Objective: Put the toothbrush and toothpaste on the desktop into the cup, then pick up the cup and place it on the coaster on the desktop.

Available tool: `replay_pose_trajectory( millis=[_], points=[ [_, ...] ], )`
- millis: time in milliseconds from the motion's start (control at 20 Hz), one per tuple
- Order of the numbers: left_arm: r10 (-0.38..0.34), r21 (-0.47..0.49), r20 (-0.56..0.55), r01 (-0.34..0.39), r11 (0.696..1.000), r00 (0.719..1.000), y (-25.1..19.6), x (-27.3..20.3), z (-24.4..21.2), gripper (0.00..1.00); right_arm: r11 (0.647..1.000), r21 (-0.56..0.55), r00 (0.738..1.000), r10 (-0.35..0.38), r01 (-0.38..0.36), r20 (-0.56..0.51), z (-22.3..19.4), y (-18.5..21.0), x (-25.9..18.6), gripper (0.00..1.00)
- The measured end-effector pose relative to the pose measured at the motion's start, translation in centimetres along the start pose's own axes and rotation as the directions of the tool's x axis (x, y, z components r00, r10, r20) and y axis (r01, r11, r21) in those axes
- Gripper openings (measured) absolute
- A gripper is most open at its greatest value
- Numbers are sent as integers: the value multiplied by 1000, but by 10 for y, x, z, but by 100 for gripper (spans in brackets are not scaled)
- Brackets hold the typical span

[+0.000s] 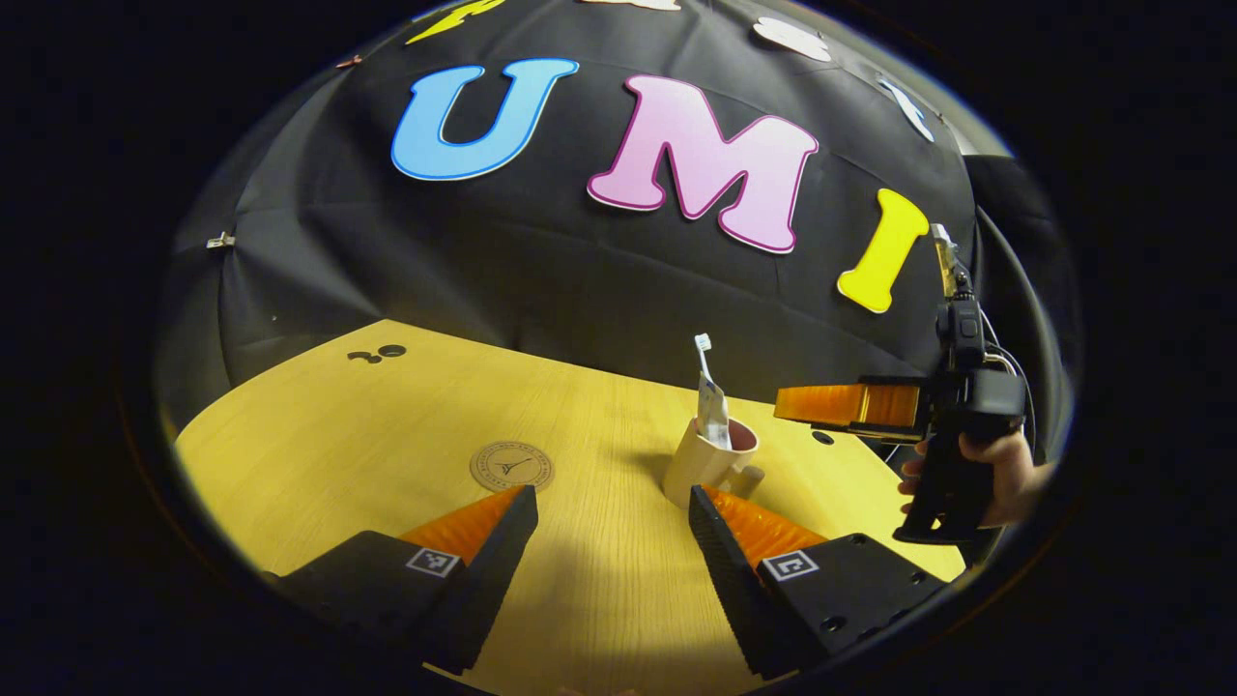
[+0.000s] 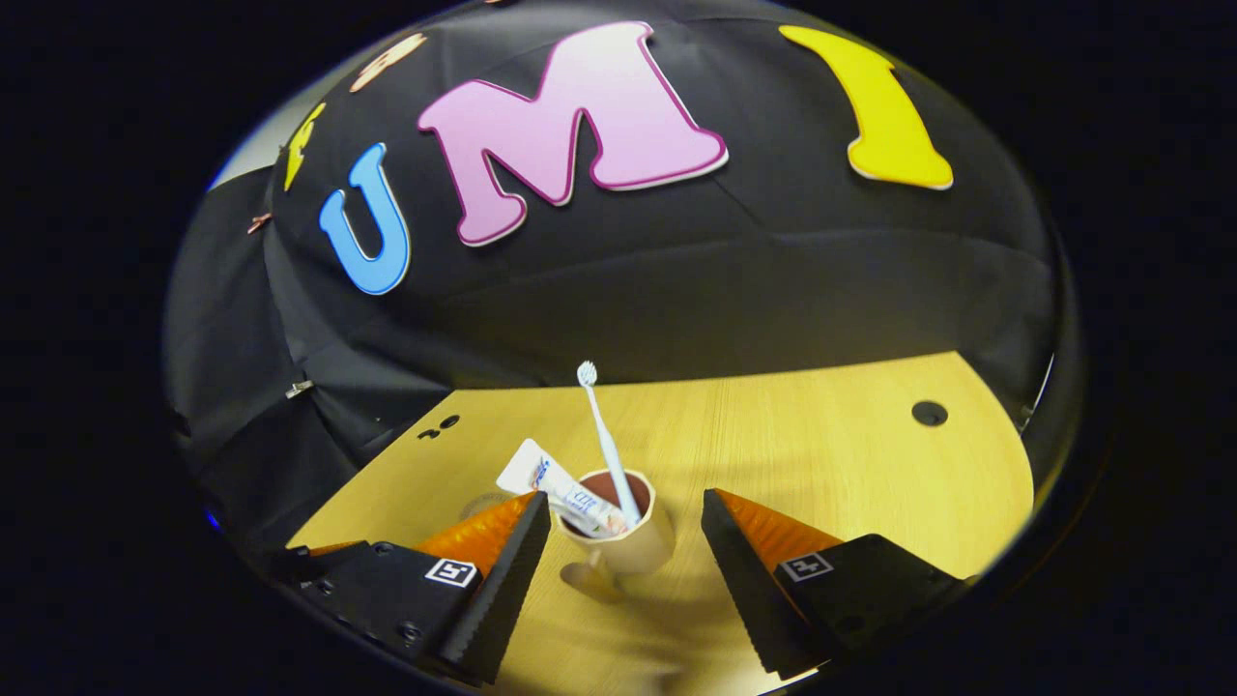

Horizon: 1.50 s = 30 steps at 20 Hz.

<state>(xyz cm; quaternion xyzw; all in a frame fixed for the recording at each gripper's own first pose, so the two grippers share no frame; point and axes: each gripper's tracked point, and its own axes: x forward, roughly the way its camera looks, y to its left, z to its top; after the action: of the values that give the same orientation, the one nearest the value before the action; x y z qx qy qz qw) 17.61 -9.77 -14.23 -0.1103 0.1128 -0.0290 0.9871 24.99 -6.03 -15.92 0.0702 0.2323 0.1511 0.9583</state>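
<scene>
1. Two tools, both spread wide, gripping nothing: my left tool point(image 1: 613, 522), my right tool point(image 2: 626, 527).
2. Counter point(image 1: 329, 445) carries cup point(image 1: 701, 462), right of coaster point(image 1: 511, 466).
3. Toothpaste point(image 2: 565, 493) and toothbrush point(image 2: 604, 440) stand in cup.

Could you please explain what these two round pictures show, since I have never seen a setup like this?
A person holds a handheld two-finger gripper in each hand; a camera on each looks forward along its fingers.

In the left gripper view, the left gripper is open above a wooden desk. On the desk are a round coaster and a cup holding a toothbrush and toothpaste. A hand holds the right gripper beside the cup.

In the right gripper view, the right gripper is open around the cup. Nothing is gripped.
</scene>
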Motion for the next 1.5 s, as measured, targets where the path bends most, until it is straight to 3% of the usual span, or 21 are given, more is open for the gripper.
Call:
replay_pose_trajectory(
  millis=[250,400,700,1250,1500],
  points=[
    [82,-39,-12,-83,996,997,25,-29,-2,98,993,110,982,-26,48,-186,-16,6,8,97],
    [122,-76,-33,-125,989,992,39,-47,-8,98,995,71,950,-48,73,-308,-33,6,16,97],
    [198,-117,-36,-201,973,980,66,-74,-7,97,995,18,862,-77,99,-501,-76,18,30,96],
    [221,-128,-91,-231,964,971,85,-106,-13,98,984,-58,765,-166,167,-622,-112,21,62,94],
    [209,-121,-109,-221,968,972,86,-116,-17,98,980,-62,749,-185,190,-637,-115,18,64,81]
  ],
)
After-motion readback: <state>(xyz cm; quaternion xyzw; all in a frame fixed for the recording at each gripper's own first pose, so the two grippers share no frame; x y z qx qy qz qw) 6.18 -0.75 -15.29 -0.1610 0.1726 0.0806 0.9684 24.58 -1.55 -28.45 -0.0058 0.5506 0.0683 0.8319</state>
